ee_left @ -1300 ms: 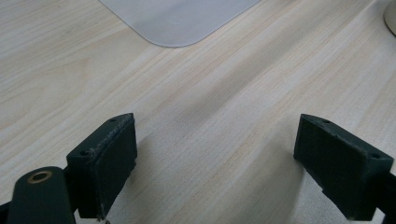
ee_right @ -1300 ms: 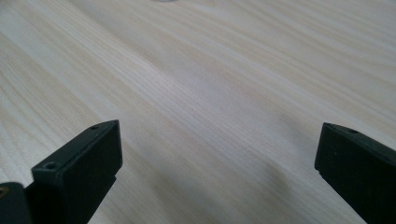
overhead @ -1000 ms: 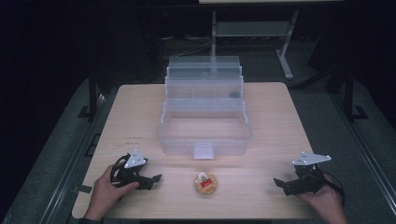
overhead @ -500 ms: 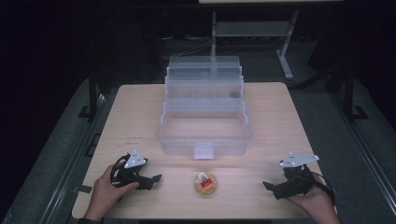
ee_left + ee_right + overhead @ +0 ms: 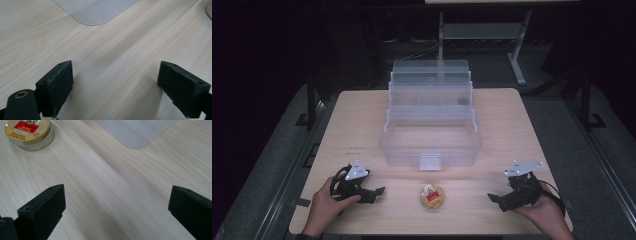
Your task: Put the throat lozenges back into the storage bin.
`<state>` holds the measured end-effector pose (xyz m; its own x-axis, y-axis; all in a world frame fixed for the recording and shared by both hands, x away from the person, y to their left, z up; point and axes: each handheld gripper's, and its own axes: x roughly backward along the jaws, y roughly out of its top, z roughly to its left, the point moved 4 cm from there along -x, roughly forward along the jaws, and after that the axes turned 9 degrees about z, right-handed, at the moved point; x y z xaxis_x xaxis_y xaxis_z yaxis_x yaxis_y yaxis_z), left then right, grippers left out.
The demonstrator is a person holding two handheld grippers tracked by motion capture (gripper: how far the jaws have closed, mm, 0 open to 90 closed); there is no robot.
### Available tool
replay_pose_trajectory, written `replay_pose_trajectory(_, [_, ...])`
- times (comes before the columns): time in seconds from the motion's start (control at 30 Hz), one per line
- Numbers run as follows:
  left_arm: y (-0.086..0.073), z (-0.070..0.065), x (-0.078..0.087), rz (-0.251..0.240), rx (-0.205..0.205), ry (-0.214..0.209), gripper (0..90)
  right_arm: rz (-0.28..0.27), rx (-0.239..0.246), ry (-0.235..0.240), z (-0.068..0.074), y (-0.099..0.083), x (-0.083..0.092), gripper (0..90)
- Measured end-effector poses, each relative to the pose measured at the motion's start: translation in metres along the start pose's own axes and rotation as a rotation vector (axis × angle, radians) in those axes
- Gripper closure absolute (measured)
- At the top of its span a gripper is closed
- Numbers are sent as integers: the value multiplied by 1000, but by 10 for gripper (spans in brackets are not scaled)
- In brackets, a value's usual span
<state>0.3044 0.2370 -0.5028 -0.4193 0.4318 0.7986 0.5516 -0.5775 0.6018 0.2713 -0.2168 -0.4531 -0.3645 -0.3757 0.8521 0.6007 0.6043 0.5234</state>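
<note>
A pale wooden rectangular table [image 5: 362, 120] carries a clear plastic tiered organiser box [image 5: 430, 145], opened out in stepped trays, standing at the table's middle. A small round tin with a gold lid and red label [image 5: 431, 196] lies flat on the near part of the table, just in front of the box's front latch and apart from it.

The left black two-jaw gripper [image 5: 373, 192], held in the person's left hand [image 5: 326, 205], rests low at the near left of the table, pointing toward the tin but well apart from it. In the left gripper view its jaws stand released, wide apart, with bare wood between them and a corner of the box's base beyond.

The right black two-jaw gripper [image 5: 497, 199], held in the right hand [image 5: 544, 212], sits at the near right, also aimed inward. In the right gripper view its jaws stand released and empty, with the tin up at the far left, clear of them.
</note>
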Motion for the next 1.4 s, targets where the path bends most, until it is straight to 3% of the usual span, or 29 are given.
replay_pose_trajectory(0.67, [0, 0, 0, -4, 3, -1, 123, 52, 70, 43, 9, 31, -3, 8])
replay_pose_trajectory(1.4, [0, 0, 0, -3, 2, -1, 123, 101, 152, 93, 29, 60, -15, 8])
